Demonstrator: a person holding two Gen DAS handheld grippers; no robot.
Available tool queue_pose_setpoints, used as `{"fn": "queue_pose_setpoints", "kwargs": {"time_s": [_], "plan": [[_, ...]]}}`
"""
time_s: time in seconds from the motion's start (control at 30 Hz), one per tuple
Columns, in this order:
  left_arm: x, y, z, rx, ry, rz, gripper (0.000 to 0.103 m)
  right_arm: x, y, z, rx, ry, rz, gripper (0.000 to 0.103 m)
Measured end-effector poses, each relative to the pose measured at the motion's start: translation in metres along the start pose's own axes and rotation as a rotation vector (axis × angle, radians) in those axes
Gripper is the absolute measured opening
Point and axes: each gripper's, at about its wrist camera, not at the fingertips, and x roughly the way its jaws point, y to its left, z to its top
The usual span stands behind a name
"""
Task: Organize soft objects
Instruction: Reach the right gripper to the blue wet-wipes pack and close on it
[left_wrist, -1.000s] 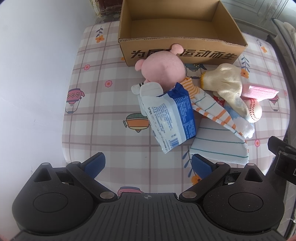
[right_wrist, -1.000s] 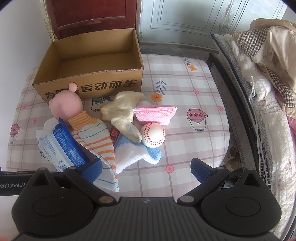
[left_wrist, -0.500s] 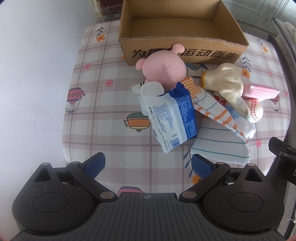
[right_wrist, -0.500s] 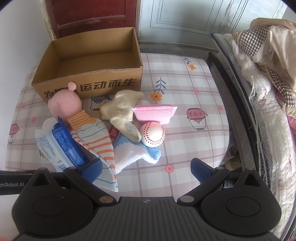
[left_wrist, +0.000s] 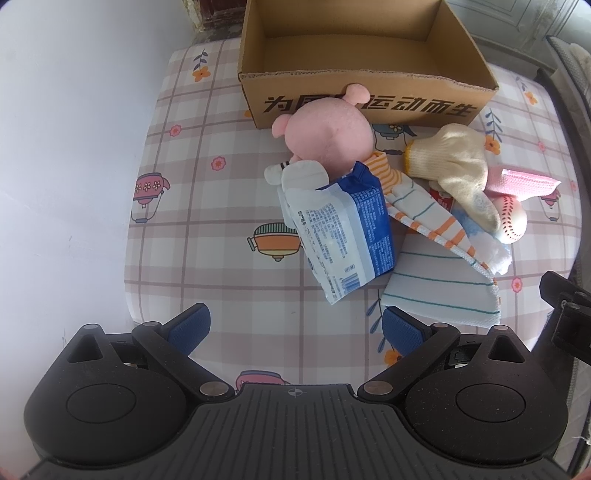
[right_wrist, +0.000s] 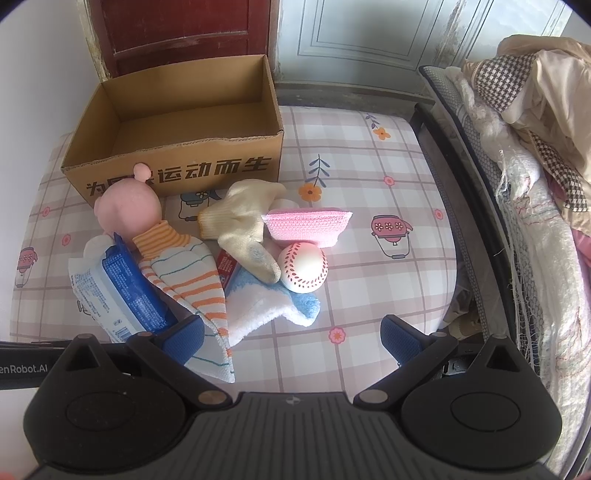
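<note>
A heap of soft things lies on the checked table in front of an empty cardboard box (left_wrist: 369, 99) (right_wrist: 177, 147): a pink plush toy (left_wrist: 328, 131) (right_wrist: 127, 212), a blue-and-white tissue pack (left_wrist: 340, 229) (right_wrist: 118, 291), a striped cloth (left_wrist: 439, 280) (right_wrist: 192, 288), a cream glove (left_wrist: 458, 173) (right_wrist: 243, 225), a pink knitted piece (right_wrist: 308, 225), a soft baseball (right_wrist: 303, 267) (left_wrist: 511, 221) and a blue-white towel (right_wrist: 269, 306). My left gripper (left_wrist: 295, 328) hangs open near the front edge, short of the tissue pack. My right gripper (right_wrist: 291, 332) is open above the towel's near end.
The white wall (left_wrist: 66, 147) runs close along the table's left side. To the right stands a dark frame (right_wrist: 476, 206) piled with clothes and fabric (right_wrist: 535, 147). A red door (right_wrist: 177, 33) is behind the box. Bare tablecloth (right_wrist: 388, 258) lies right of the heap.
Both views have crept slightly forward towards the heap. Nothing on the table has moved and both grippers stay open.
</note>
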Motion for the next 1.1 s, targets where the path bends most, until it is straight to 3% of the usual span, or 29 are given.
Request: {"fn": "queue_pose_setpoints", "kwargs": {"time_s": [0.5, 0.73, 0.83, 1.1], "plan": [[0.006, 0.005, 0.005, -0.060, -0.021, 0.012, 0.099, 0.004, -0.002, 0.014, -0.001, -0.011, 0.050, 0.103], [0.012, 0.018, 0.011, -0.134, -0.082, -0.028, 0.098, 0.003, 0.001, 0.049, 0.004, -0.105, 0.273, 0.103], [0.014, 0.026, 0.014, -0.186, -0.106, -0.089, 0.095, 0.011, 0.018, 0.073, -0.061, -0.111, 0.378, 0.096], [0.034, 0.038, 0.031, -0.287, -0.077, -0.176, 0.074, 0.064, 0.082, 0.119, -0.182, 0.074, 0.667, 0.065]]}}
